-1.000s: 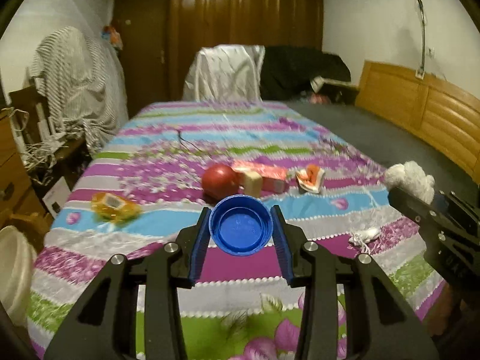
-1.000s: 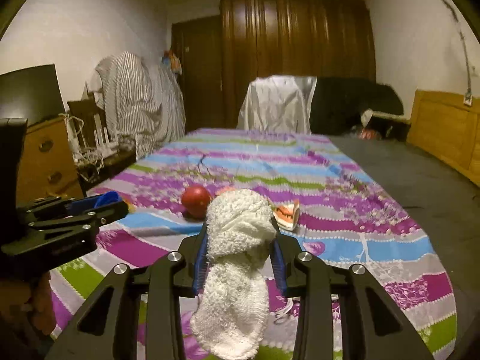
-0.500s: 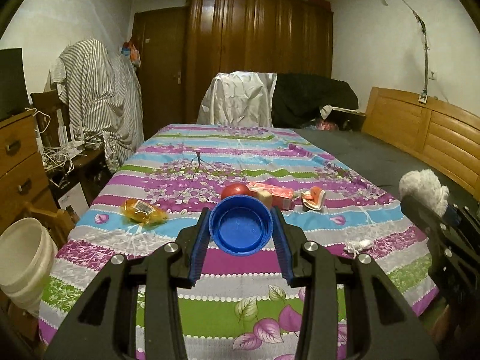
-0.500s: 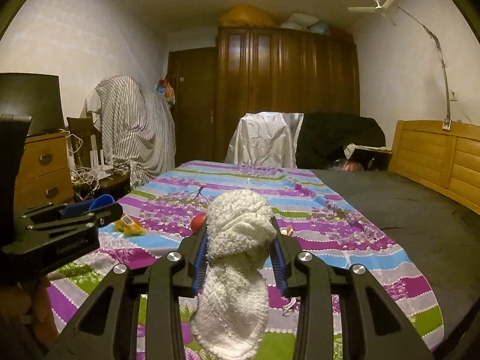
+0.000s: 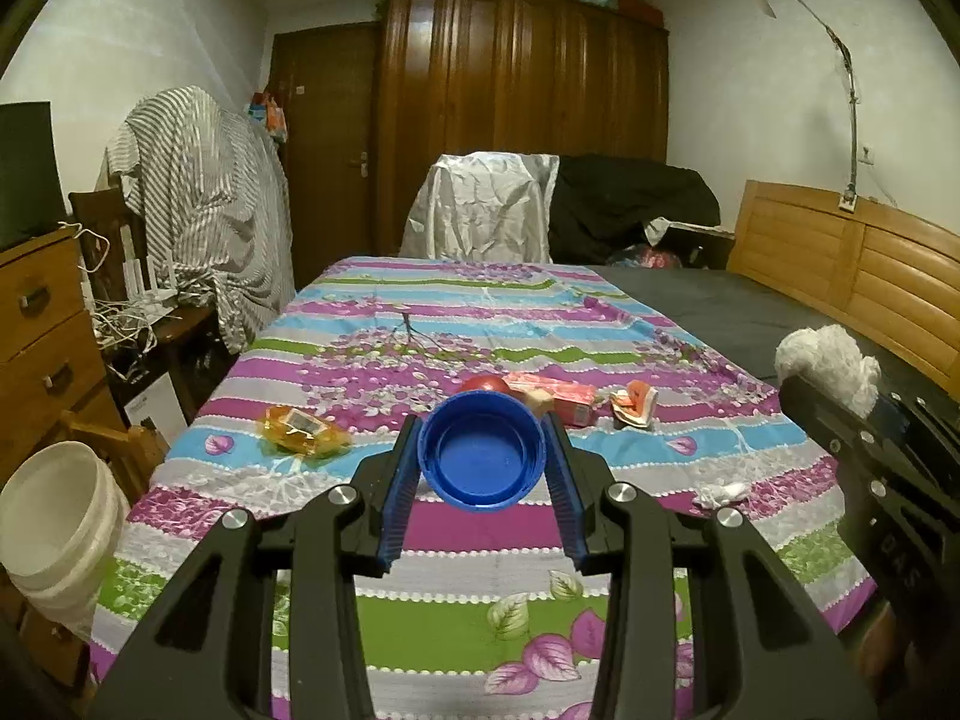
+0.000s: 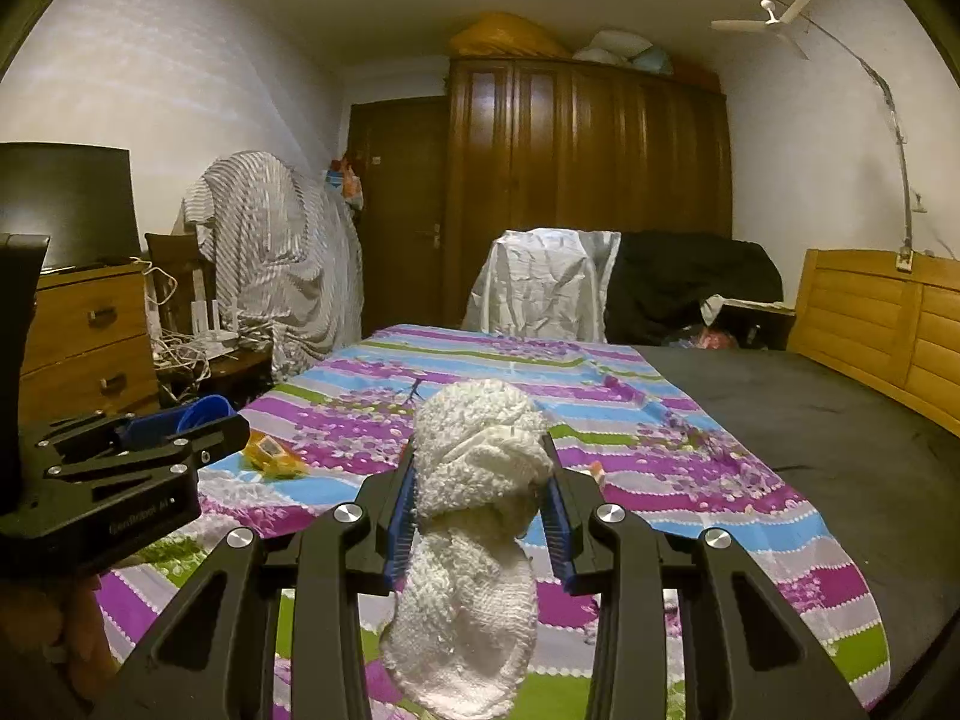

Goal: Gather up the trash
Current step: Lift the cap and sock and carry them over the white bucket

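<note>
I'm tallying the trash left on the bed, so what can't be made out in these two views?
- Red round item, left wrist view: mostly hidden behind the blue cap held in the left gripper.
- Orange scrap, right wrist view: almost wholly covered by a finger of the right gripper holding the white knitted cloth.
- White crumpled bit, left wrist view: too small to identify.

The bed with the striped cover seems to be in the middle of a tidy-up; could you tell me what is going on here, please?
A person is collecting trash off the bed with two handheld grippers. The left gripper is shut on a blue plastic cap; the right gripper is shut on a white knitted cloth that hangs below its fingers. On the cover lie a yellow wrapper, a red ball, a pink carton and a crumpled tissue. A white bucket stands beside the bed.
</note>
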A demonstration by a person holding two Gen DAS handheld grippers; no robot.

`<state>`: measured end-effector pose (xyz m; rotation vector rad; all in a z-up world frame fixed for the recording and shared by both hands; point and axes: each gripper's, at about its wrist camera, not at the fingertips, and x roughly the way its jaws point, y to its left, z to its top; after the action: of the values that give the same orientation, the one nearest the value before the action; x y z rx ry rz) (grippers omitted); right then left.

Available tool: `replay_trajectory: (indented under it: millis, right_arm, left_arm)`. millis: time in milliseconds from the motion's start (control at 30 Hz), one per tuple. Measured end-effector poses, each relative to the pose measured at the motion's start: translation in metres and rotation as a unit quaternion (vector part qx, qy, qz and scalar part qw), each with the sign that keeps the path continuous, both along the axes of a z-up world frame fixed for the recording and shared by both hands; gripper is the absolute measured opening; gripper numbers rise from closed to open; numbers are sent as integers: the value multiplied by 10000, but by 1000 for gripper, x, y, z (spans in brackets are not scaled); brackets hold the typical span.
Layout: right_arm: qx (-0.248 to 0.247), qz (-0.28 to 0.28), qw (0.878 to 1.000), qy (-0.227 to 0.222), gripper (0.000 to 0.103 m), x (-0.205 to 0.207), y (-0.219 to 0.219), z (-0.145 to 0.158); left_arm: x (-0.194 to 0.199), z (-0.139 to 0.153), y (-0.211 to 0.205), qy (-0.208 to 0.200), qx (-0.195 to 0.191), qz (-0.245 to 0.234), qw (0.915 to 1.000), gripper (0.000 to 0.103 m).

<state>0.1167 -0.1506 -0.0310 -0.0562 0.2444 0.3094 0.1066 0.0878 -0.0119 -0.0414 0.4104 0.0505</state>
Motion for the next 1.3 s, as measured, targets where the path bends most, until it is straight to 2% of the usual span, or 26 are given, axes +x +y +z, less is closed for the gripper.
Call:
replay_trajectory:
  millis: [300,733,1033,1300]
  right_arm:
    - [-50,395,9992,13,37,19,36,9]
    - [-155,1260,9919,96,37,35,131,30]
    - [-235,1893,9814,219,37,39,213,40]
    - [-266,2455,9684,350,37,38,295,50]
  left_arm:
    - [-6,5,34,1,23,384,9993,38]
    - [-22,14,120,-7,-69,1214,9926,38]
    - [-42,22,183,-53,-129,1800,9836,38]
    - [-69,26,247,-60,-183,2395,9707,38]
